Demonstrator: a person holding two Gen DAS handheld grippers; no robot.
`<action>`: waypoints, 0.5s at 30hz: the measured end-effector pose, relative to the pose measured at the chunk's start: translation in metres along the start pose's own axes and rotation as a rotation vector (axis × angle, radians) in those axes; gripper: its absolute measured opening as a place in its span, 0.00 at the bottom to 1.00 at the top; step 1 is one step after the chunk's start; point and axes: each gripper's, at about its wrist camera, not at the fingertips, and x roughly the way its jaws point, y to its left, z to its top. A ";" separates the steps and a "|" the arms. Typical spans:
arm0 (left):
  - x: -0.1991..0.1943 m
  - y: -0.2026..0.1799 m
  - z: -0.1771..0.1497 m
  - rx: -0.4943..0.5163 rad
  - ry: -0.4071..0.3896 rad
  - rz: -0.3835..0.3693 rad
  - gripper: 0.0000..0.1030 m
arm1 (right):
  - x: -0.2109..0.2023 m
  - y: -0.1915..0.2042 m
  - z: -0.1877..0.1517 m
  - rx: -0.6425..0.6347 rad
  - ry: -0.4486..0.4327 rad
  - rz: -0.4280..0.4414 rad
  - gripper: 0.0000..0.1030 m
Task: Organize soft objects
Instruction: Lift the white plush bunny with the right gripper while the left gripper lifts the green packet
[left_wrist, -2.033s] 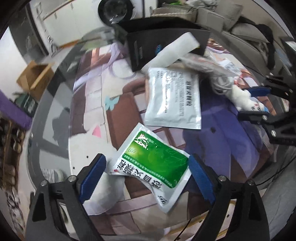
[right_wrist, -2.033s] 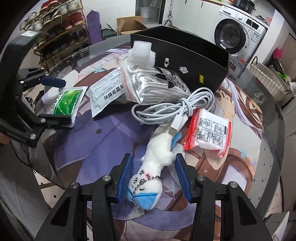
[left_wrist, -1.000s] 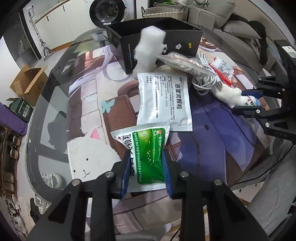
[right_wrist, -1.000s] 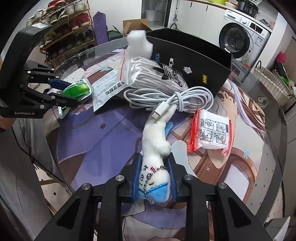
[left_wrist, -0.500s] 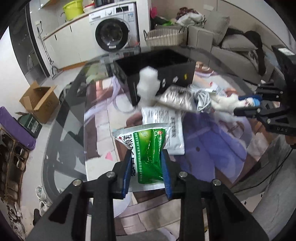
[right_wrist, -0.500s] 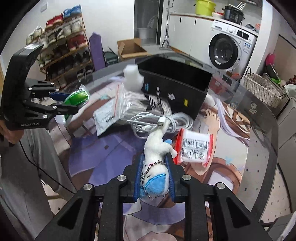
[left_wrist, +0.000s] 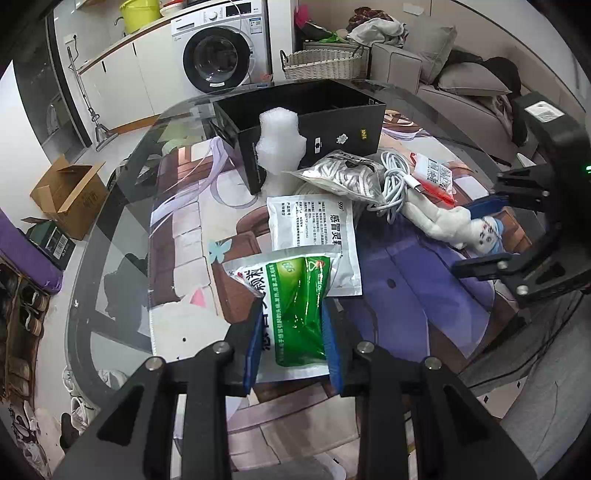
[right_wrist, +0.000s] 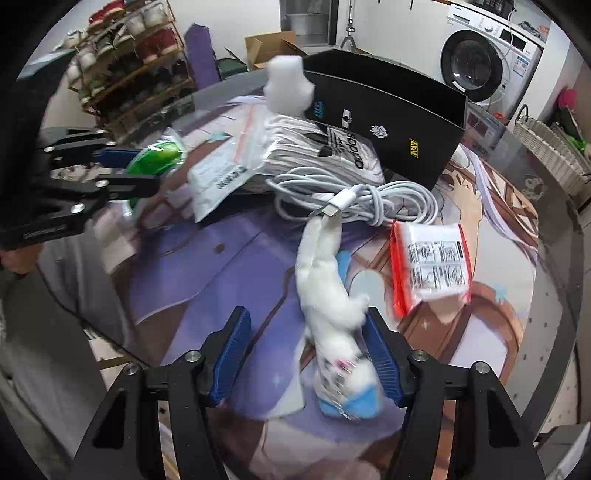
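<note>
White and limp, the plush toy lay on the bench between the wide-spread right tongs, its long axis running away toward the far black box; the left tongs clamped a green sachet.

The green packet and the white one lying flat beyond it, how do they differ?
The green packet is pinched in the left gripper, its sides bowed inward; the white packet lies flat and untouched on the table. One face is glossy green, the other plain white with dark text. Both are sealed sachets.
</note>
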 end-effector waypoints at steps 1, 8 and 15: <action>0.001 0.000 0.000 0.001 0.000 -0.001 0.27 | 0.005 0.001 0.003 -0.017 0.012 -0.012 0.62; 0.000 0.003 -0.001 -0.016 -0.008 -0.020 0.27 | 0.001 0.009 0.000 -0.096 -0.021 0.002 0.26; -0.016 0.002 0.002 -0.007 -0.077 -0.014 0.27 | -0.039 0.007 -0.010 -0.053 -0.148 0.064 0.26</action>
